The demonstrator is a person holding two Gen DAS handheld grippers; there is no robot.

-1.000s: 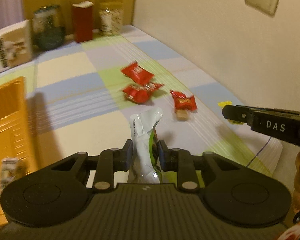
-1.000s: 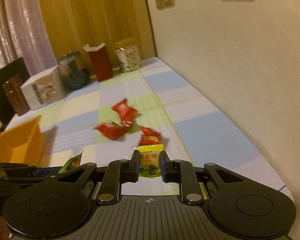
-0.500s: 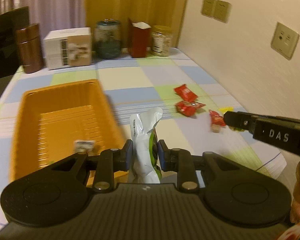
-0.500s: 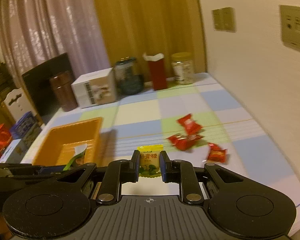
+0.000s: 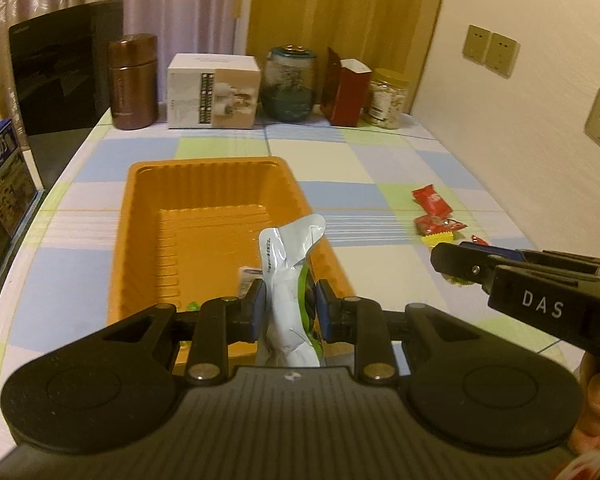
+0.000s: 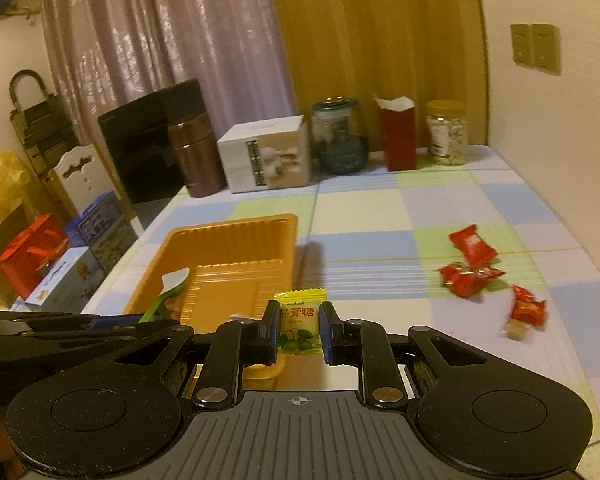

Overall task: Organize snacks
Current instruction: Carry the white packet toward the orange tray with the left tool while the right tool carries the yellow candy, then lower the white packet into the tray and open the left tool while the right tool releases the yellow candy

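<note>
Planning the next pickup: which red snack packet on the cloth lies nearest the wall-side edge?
The small red packet, rightmost and closest to the camera, apart from the two others farther in.

Right gripper pinches yellow candy — aloft.

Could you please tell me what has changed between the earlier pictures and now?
Both hand-held grippers swung away from the red candies toward the orange tray, which now fills the left wrist view. Nothing was taken or let go: the left hand-held gripper stays shut on the white and green packet, the right hand-held gripper on the yellow candy. The red candies have not moved.
</note>
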